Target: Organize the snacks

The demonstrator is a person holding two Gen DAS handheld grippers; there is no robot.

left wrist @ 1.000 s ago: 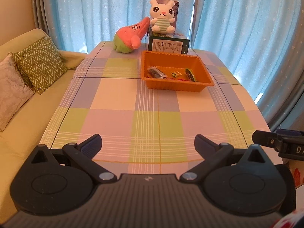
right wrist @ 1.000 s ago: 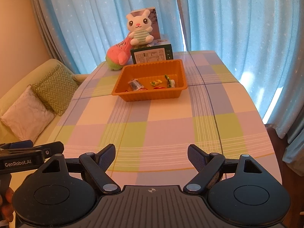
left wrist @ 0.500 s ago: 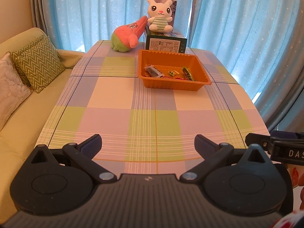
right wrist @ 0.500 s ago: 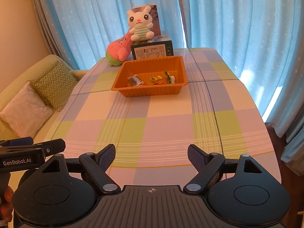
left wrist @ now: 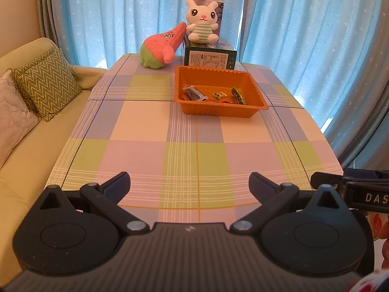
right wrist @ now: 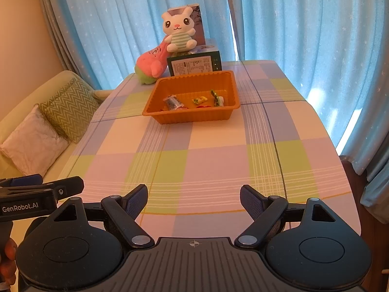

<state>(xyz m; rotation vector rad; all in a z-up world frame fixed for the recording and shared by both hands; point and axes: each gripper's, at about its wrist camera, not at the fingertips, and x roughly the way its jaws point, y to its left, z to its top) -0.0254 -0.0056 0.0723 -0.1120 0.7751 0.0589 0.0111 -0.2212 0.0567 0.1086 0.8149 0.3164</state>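
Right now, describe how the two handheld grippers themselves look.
Both are black plastic. The left gripper and right gripper each have two angled fingers with blue textured pads, silver pivot pins, round side housings and a ribbed grey body. White lettering marks their sides: "GenRobot.AI" on the left, "DAS" on the right.

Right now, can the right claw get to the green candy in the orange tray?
Probably yes. The right claw is open and empty, the checked table between is bare, and the green candy lies uncovered in the open-topped orange tray.
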